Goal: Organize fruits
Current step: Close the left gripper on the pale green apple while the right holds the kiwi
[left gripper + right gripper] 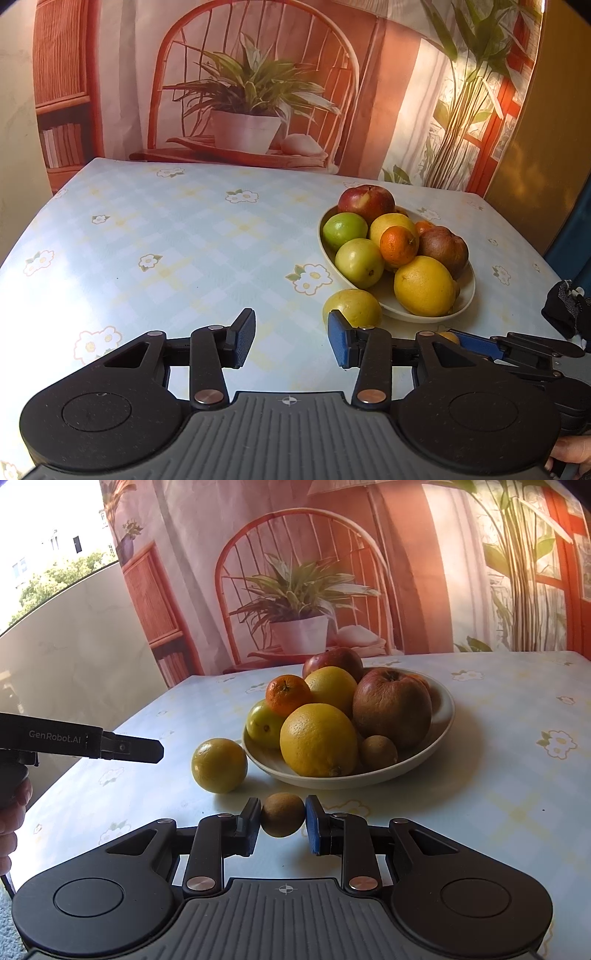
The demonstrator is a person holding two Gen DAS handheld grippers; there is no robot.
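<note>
A small brown kiwi (283, 814) sits clamped between the two fingers of the right gripper (281, 821), one pad pressed to each side of its middle, just above the floral-patterned worktop (498, 775). It looks light and slightly fuzzy, so it should not slip easily, but the flesh is likely soft; a gentle squeeze across the widest part seems the safest hold. Just ahead of these fingers and slightly to their left, a yellow-green citrus (219, 765) rests loose on the worktop, touching or nearly touching the rim of a pale shallow bowl (441, 716). The bowl, straight ahead, is heaped with fruit: a large yellow orange (318, 739) at the front, a second kiwi (378, 752) beside it, a wrinkled brown apple (392, 710), a small mandarin (288, 695) and a red apple (334, 661) behind. The round citrus fruits look firm, smooth and heavier, likely to roll if nudged. The left gripper (291, 341) hovers with its fingers parted a modest way and nothing between them; the loose citrus lies just beyond its right fingertip, apart from it.
</note>
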